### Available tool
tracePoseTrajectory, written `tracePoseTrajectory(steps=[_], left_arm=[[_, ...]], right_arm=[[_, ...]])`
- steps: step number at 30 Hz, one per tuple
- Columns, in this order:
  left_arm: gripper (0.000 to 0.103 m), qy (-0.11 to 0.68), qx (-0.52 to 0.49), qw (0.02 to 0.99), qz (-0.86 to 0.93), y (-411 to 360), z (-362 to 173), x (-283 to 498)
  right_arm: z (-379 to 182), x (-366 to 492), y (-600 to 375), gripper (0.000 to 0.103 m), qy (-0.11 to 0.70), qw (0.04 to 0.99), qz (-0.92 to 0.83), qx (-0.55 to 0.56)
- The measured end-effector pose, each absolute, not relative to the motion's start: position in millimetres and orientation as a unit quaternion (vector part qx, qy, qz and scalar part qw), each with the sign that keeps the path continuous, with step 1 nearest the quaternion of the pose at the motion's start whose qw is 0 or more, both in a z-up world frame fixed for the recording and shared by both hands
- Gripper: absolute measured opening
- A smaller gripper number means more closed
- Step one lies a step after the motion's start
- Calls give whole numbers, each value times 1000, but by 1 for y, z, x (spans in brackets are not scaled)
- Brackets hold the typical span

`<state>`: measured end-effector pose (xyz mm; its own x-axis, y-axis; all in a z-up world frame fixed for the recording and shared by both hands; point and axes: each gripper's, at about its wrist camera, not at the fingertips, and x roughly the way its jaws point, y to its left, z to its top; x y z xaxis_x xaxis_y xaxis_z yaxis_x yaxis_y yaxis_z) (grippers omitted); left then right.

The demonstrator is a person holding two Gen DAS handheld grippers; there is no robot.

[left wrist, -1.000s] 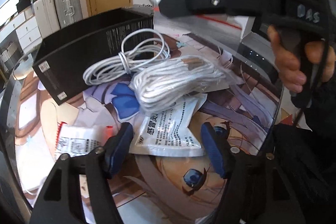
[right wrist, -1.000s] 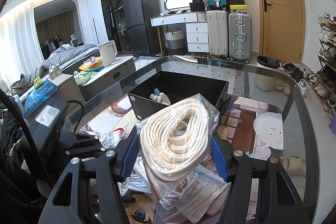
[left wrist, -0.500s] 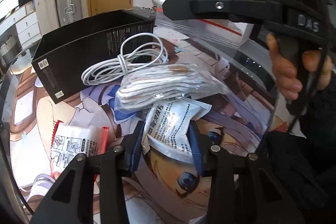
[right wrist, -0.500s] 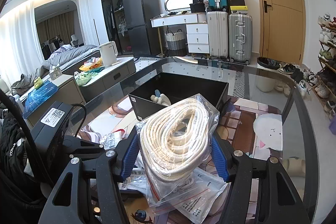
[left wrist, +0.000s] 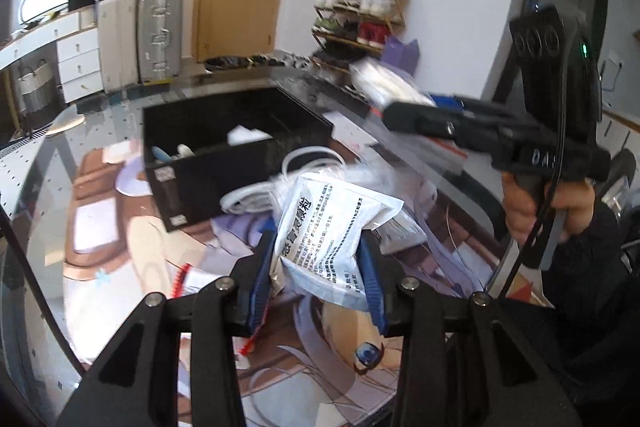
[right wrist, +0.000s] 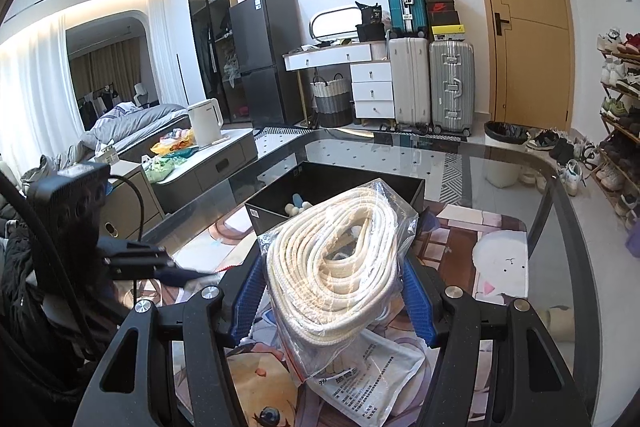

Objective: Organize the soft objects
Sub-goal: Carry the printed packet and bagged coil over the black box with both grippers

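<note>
A: Left gripper (left wrist: 320, 275), what's it doing?

B: Jaws have just closed in on a white medicine sachet (left wrist: 328, 231) w/ dark printed text. Blue pads pinch it from both sides; sachet is crumpled between them and held up off the table.

A: And the right gripper (right wrist: 334, 297)?

B: Pinching a clear zip bag of coiled white rope (right wrist: 336, 267). Bag stands on edge between the blue pads, coil facing the cam. The person's hand (left wrist: 548, 211) is wrapped round that gripper's handle, seen from the left wrist view.

A: Where's the box?

B: Black open-top box (left wrist: 224, 163) sits on the glass table (right wrist: 520, 163), beyond both grippers. A few small pale items lie inside; can't tell what they are.

A: Anything else on the table?

B: A white cable coil (left wrist: 280, 183) lies just beside the box, behind the held sachet. Another white sachet (right wrist: 368, 383) lies flat below the rope bag, on the printed anime mat (right wrist: 496, 255). A red-edged packet (left wrist: 188, 279) shows left of the left gripper, partly hidden by its finger.
</note>
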<state>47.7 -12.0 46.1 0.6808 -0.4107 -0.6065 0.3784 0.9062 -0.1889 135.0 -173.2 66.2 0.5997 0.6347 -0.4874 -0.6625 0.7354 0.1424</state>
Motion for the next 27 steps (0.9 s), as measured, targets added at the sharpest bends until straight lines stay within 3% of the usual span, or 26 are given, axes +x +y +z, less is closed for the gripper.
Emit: tracePoseTrajectory(steps=[27], left_arm=[[39,273,-79,953,-106,24,79,95]], right_arm=[[77,154,-167,63,259,891,373,-21]])
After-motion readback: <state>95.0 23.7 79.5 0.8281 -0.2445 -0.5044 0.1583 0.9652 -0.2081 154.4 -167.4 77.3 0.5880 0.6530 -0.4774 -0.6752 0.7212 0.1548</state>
